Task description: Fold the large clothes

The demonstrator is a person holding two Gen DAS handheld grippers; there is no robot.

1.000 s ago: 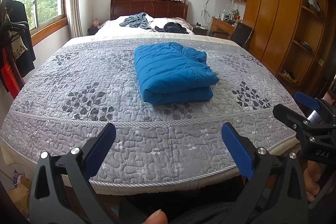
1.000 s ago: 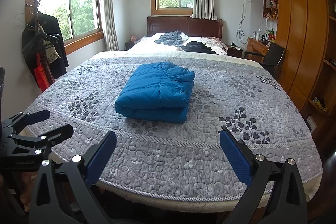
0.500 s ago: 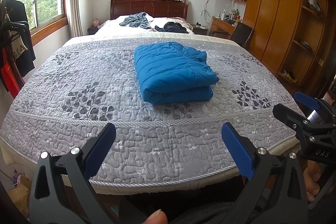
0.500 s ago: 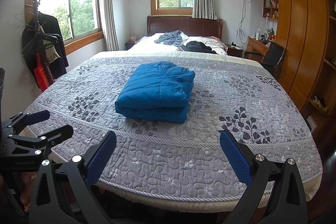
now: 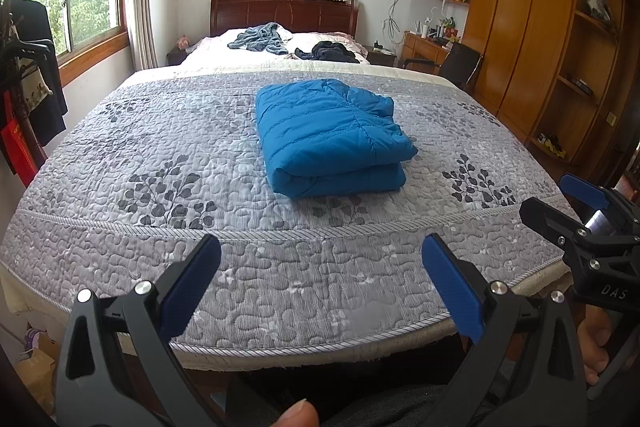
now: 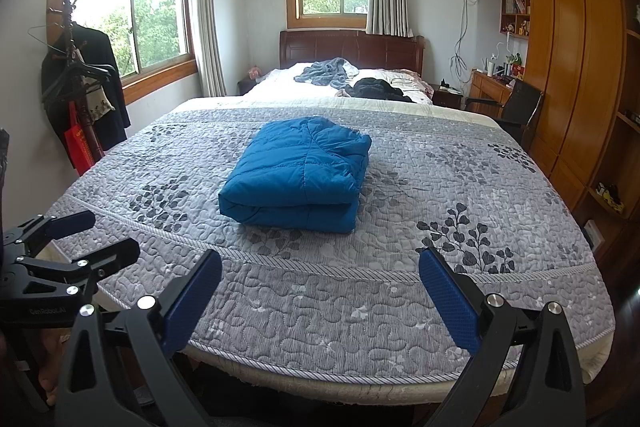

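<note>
Bedroom with two windows, a wooden wardrobe wall (image 6: 576, 75) on the right and a dark headboard (image 6: 352, 47) at the far end. Grey quilted bedspread (image 5: 168, 155) with leaf prints across the near bed. Folded blue puffer jacket (image 5: 328, 137) near the middle of that bedspread, lying flat in a thick rectangular bundle. Long axis roughly from the near bed edge toward the headboard; rounded fold edge facing the cameras, looser crumpled end toward the pillows. Seen from the right wrist, same jacket (image 6: 300, 171) a little left of centre. Crumpled grey garment (image 5: 260, 37) and dark garment (image 5: 328, 51) well apart from it, up by the pillows. Coats on a rack (image 6: 80, 83) by the left window. Left gripper (image 5: 320, 277) spread wide, blue pads apart, nothing between them, hovering at the near bed edge. Right gripper (image 6: 320, 285) likewise spread wide and empty, beside the left one, clear of the jacket.
</note>
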